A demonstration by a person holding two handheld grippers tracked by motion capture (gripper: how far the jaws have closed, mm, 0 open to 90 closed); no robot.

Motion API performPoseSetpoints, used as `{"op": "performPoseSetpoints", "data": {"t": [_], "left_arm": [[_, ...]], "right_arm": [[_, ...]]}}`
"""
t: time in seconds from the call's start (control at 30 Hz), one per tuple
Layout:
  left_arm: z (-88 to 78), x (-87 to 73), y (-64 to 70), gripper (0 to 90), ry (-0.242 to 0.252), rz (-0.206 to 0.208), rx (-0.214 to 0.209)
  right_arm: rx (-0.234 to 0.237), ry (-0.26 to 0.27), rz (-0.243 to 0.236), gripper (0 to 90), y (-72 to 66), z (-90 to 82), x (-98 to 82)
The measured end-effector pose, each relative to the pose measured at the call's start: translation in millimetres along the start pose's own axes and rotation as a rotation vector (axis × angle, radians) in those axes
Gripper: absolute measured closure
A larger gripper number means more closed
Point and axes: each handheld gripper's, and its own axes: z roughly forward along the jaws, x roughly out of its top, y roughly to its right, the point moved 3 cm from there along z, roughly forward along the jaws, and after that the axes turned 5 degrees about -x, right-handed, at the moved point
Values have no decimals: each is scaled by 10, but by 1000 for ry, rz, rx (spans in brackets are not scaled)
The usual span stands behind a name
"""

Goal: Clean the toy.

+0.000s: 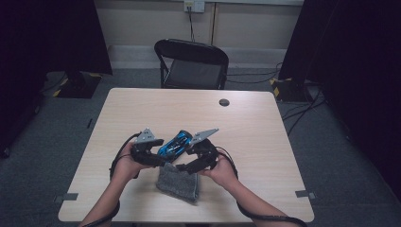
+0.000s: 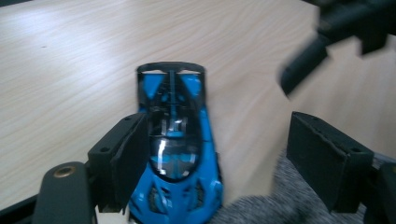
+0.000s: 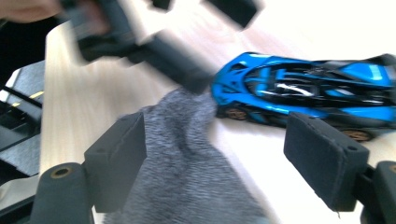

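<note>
Blue toy car on table between both hand-held grippers, left, right; jaws spread, nothing pinched.

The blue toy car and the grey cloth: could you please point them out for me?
blue toy car (image 2: pixel 175 154): left gripper view, on its cabin roof.
grey cloth (image 3: pixel 187 158): right gripper view, on the middle of its fuzzy surface.
</note>
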Motion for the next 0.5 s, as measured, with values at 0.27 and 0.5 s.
{"op": "performPoseSetpoints", "data": {"t": [0.27,0.5], "left_arm": [[49,-80,406,248,-52,53,-120],[134,-251,582,292,-113,91,-164]], "right_arm": [[-45,3,15,199,132,-39,-8],[-73,23,31,202,213,-130,4]]}}
